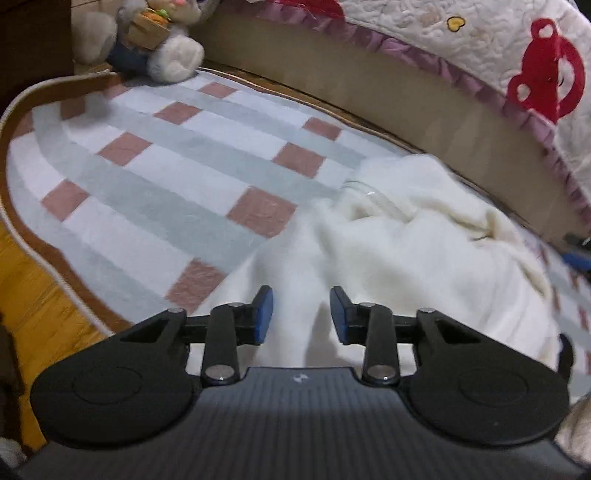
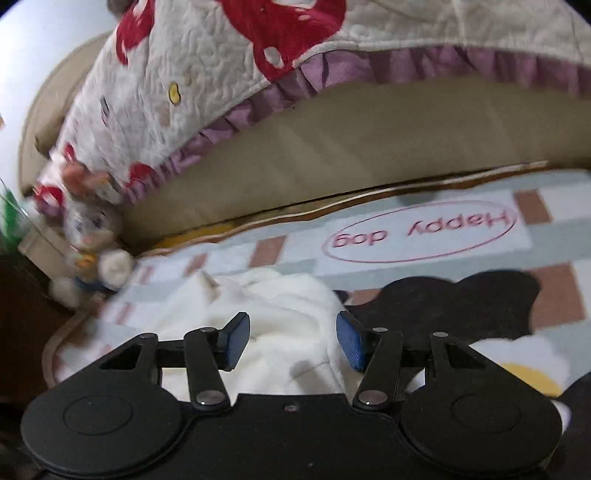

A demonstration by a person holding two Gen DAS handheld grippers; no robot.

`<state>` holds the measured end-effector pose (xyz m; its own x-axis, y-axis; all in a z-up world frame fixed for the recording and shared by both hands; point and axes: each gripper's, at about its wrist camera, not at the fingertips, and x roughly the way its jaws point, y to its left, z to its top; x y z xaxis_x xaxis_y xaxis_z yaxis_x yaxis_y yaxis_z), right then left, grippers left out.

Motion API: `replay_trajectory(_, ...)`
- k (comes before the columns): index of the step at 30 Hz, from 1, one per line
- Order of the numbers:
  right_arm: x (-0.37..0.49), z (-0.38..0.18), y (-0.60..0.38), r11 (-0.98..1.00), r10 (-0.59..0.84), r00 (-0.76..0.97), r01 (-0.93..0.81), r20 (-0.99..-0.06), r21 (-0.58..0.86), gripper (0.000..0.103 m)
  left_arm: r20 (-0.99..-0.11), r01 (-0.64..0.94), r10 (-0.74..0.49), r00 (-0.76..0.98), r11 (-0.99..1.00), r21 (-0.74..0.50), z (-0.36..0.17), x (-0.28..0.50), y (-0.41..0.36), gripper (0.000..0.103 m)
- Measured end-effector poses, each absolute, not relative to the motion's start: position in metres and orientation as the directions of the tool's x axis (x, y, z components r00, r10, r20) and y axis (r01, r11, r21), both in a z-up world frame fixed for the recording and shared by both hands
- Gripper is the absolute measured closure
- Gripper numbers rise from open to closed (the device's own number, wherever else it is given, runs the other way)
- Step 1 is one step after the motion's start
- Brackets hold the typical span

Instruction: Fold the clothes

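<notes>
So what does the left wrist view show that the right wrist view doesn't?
Left only: wooden floor beside the rug's brown edge, and a clear hanger on the garment. Right only: the rug's "Happy dog" oval and a black patch. Both: white fleece garment on the checked rug, plush rabbit, quilt, and an open hand-held gripper over the fleece.

Cream-white garment [image 1: 406, 236] on a grey, white and pink checked rug [image 1: 166, 155]; quilt [image 2: 207, 74] apparently red-patterned.
</notes>
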<state>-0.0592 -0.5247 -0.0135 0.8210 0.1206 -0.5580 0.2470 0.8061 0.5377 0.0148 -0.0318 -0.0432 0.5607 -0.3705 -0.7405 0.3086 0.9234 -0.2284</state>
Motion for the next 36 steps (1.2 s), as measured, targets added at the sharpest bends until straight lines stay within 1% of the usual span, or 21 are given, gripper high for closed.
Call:
replay_trajectory(2, -0.058, -0.012, -0.524, 0.815, 0.123, 0.830, 0.228, -0.544, 0.532, 0.043, -0.723, 0.292, -0.337, 0.603, 0.937, -0.193, -0.037, 0.016, -0.027, 0.074)
replay_trajectory(4, -0.053, -0.019, -0.522, 0.828, 0.111, 0.809, 0.245, -0.577, 0.504, 0.043, -0.706, 0.258, -0.315, 0.634, 0.947, -0.191, -0.030, 0.023, -0.019, 0.074)
replay_trajectory(6, -0.046, -0.031, -0.520, 0.830, 0.126, 0.777, 0.258, -0.617, 0.494, 0.043, -0.699, 0.244, -0.333, 0.632, 0.943, -0.228, -0.028, 0.026, -0.014, 0.070)
replay_trajectory(10, -0.040, -0.037, -0.513, 0.845, 0.148, 0.749, 0.244, -0.645, 0.476, 0.042, -0.706, 0.275, -0.386, 0.594, 0.922, -0.273, -0.038, 0.020, -0.015, 0.058)
replay_trajectory(13, -0.037, -0.042, -0.508, 0.869, 0.128, 0.725, 0.247, -0.677, 0.428, 0.038, -0.736, 0.307, -0.419, 0.533, 0.906, -0.293, -0.056, 0.018, -0.031, 0.051)
replay_trajectory(15, -0.035, -0.049, -0.506, 0.884, 0.100, 0.689, 0.269, -0.718, 0.381, 0.038, -0.751, 0.315, -0.424, 0.507, 0.902, -0.296, -0.068, 0.018, -0.040, 0.043)
replay_trajectory(17, -0.030, -0.060, -0.503, 0.892, 0.083, 0.633, 0.297, -0.770, 0.340, 0.036, -0.765, 0.338, -0.416, 0.491, 0.901, -0.273, -0.077, 0.019, -0.048, 0.026)
replay_trajectory(19, -0.026, -0.076, -0.502, 0.882, 0.102, 0.561, 0.331, -0.822, 0.335, 0.036, -0.783, 0.382, -0.402, 0.474, 0.896, -0.228, -0.087, 0.022, -0.057, 0.021)
replay_trajectory(20, -0.027, -0.080, -0.504, 0.868, 0.117, 0.556, 0.345, -0.823, 0.357, 0.037, -0.794, 0.390, -0.385, 0.470, 0.898, -0.205, -0.091, 0.024, -0.059, 0.020)
replay_trajectory(21, -0.029, -0.083, -0.507, 0.850, 0.133, 0.560, 0.359, -0.818, 0.384, 0.054, -0.802, 0.394, -0.376, 0.464, 0.898, -0.193, -0.095, 0.025, -0.061, 0.020)
replay_trajectory(22, -0.032, -0.082, -0.511, 0.833, 0.153, 0.579, 0.361, -0.801, 0.420, 0.063, -0.804, 0.397, -0.373, 0.463, 0.898, -0.189, -0.096, 0.025, -0.061, 0.023)
replay_trajectory(23, -0.036, -0.076, -0.515, 0.823, 0.145, 0.604, 0.365, -0.783, 0.435, 0.076, -0.798, 0.396, -0.379, 0.469, 0.897, -0.194, -0.095, 0.024, -0.061, 0.042)
replay_trajectory(24, -0.042, -0.066, -0.518, 0.824, 0.110, 0.640, 0.368, -0.760, 0.430, 0.081, -0.791, 0.398, -0.382, 0.479, 0.897, -0.192, -0.092, 0.022, -0.060, 0.053)
replay_trajectory(25, -0.047, -0.057, -0.519, 0.832, 0.077, 0.673, 0.364, -0.736, 0.419, 0.082, -0.782, 0.402, -0.378, 0.495, 0.898, -0.179, -0.088, 0.019, -0.059, 0.071)
replay_trajectory(26, -0.053, -0.045, -0.518, 0.847, 0.039, 0.706, 0.352, -0.707, 0.398, 0.084, -0.773, 0.409, -0.376, 0.512, 0.897, -0.166, -0.083, 0.015, -0.059, 0.078)
replay_trajectory(28, -0.063, -0.024, -0.514, 0.879, -0.041, 0.757, 0.338, -0.652, 0.337, 0.087, -0.744, 0.426, -0.380, 0.550, 0.894, -0.142, -0.070, 0.005, -0.058, 0.081)
replay_trajectory(30, -0.072, -0.003, -0.503, 0.917, -0.140, 0.779, 0.334, -0.611, 0.216, 0.088, -0.710, 0.431, -0.387, 0.589, 0.893, -0.129, -0.053, -0.003, -0.055, 0.082)
replay_trajectory(33, -0.092, 0.022, -0.497, 0.930, -0.187, 0.818, 0.325, -0.544, 0.170, 0.089, -0.613, 0.449, -0.430, 0.663, 0.884, -0.134, -0.022, -0.017, -0.046, 0.083)
replay_trajectory(36, -0.111, 0.046, -0.499, 0.938, -0.212, 0.848, 0.316, -0.487, 0.143, 0.089, -0.525, 0.473, -0.449, 0.723, 0.876, -0.096, 0.010, -0.028, -0.042, 0.083)
